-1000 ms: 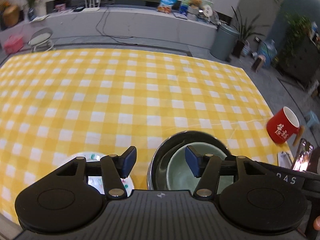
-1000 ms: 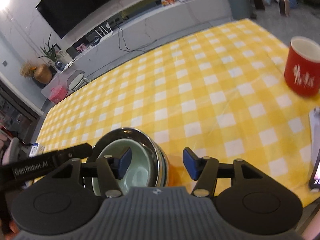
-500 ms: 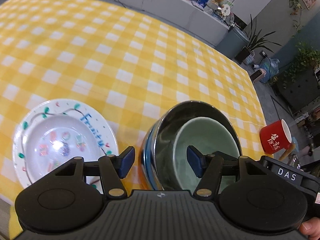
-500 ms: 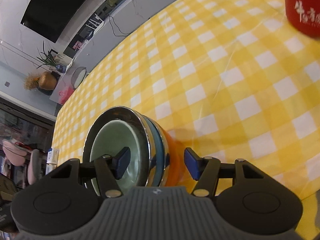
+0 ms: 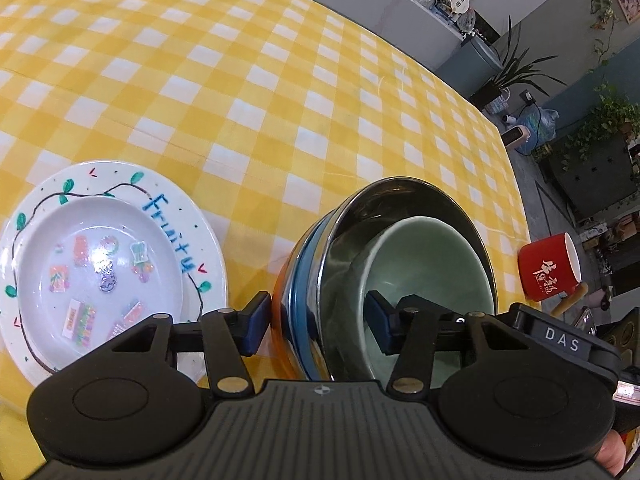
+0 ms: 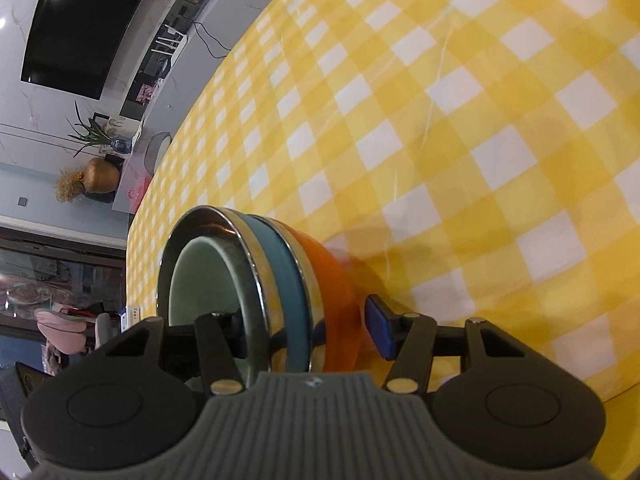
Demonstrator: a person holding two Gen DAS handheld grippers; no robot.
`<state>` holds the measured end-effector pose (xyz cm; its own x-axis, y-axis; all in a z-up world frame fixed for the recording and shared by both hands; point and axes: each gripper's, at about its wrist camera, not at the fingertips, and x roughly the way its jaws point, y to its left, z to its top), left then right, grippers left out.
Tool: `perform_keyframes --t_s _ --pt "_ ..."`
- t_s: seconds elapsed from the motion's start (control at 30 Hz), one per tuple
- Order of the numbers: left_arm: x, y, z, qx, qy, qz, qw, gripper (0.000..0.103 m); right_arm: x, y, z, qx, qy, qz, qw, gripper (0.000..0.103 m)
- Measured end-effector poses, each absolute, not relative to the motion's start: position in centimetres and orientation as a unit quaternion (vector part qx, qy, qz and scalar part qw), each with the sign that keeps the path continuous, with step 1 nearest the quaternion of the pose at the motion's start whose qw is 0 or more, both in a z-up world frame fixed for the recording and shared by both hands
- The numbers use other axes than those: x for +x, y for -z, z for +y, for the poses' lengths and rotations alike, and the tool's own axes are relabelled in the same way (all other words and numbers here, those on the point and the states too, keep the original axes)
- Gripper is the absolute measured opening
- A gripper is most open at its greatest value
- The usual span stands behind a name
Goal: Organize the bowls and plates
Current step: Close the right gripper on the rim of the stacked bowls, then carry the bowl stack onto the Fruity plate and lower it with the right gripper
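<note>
Both grippers are set astride the rim of the nested bowl stack: the left gripper and right gripper each have one finger inside and one outside, jaws just closing, contact unclear. Beside it lies a decorated plate. Broad checked tablecloth is left free beyond.

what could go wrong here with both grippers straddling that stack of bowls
1. Both jaws have just been closing around the bowl stack; the left gripper and right gripper each straddle several rims, so an uneven pinch could tilt it.
2. The loose green bowl could slide.
3. The plates sit close by.
</note>
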<state>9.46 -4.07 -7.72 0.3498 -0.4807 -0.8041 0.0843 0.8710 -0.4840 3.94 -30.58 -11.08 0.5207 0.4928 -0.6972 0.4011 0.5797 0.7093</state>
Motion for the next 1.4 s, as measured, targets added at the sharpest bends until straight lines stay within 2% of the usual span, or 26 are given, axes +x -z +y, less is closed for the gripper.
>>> perform_keyframes --t_s 0.4,0.93,1.4 --pt "9.5 7.5 -3.5 -0.185 0.181 0.542 0.799 0.054 3.9 11.0 -30.6 0.449 -0.022 0.501 0.740 0.047" --pt "8.4 5.7 -2.0 -0.183 0.178 0.533 0.807 0.054 3.9 9.7 -29.0 0.449 -0.030 0.502 0.739 0.046" --pt "8.2 3.1 3.6 -0.193 0.150 0.523 0.817 0.055 5.5 7.4 -23.2 0.437 -0.068 0.507 0.740 0.046"
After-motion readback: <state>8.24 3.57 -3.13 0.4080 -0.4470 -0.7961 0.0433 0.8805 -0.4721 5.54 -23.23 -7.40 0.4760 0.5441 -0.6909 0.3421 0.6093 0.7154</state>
